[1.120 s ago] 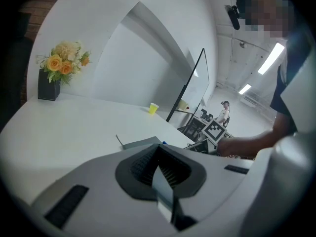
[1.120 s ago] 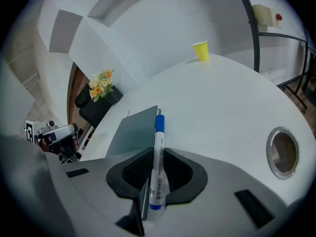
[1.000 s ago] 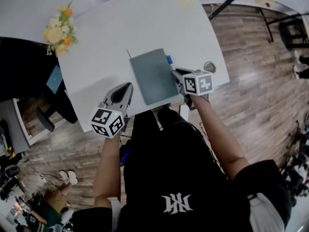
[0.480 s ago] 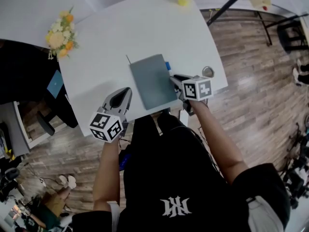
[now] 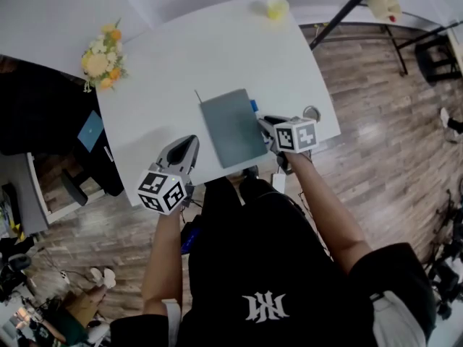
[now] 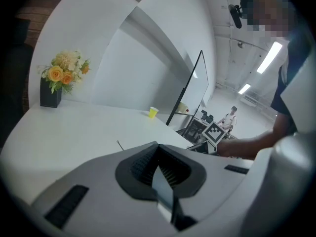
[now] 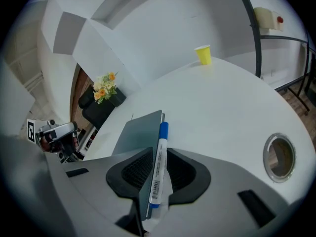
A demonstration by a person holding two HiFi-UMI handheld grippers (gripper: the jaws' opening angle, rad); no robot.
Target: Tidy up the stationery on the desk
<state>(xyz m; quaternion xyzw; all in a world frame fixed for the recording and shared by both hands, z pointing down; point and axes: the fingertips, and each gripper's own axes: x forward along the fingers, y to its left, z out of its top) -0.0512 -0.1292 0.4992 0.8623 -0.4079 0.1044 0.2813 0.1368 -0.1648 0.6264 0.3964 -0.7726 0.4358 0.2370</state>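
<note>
A grey notebook (image 5: 233,127) lies flat near the front edge of the white desk (image 5: 188,56). Along its right edge is a white marker pen with a blue cap (image 7: 161,135), whose blue end shows in the head view (image 5: 253,107). My right gripper (image 7: 159,153) is shut on this marker pen, with the cap pointing away past the jaws, and sits at the notebook's right side (image 5: 265,122). My left gripper (image 5: 188,144) hovers over the desk's front edge left of the notebook, shut with nothing in it (image 6: 157,145).
A flower arrangement in a dark holder (image 5: 105,53) stands at the desk's far left. A yellow cup (image 5: 276,7) sits at the far edge. A round cable hole (image 7: 279,157) is in the desk right of my right gripper. Wooden floor surrounds the desk.
The head view has shifted a little. Both grippers, the marker pen and the notebook keep about the same places relative to each other.
</note>
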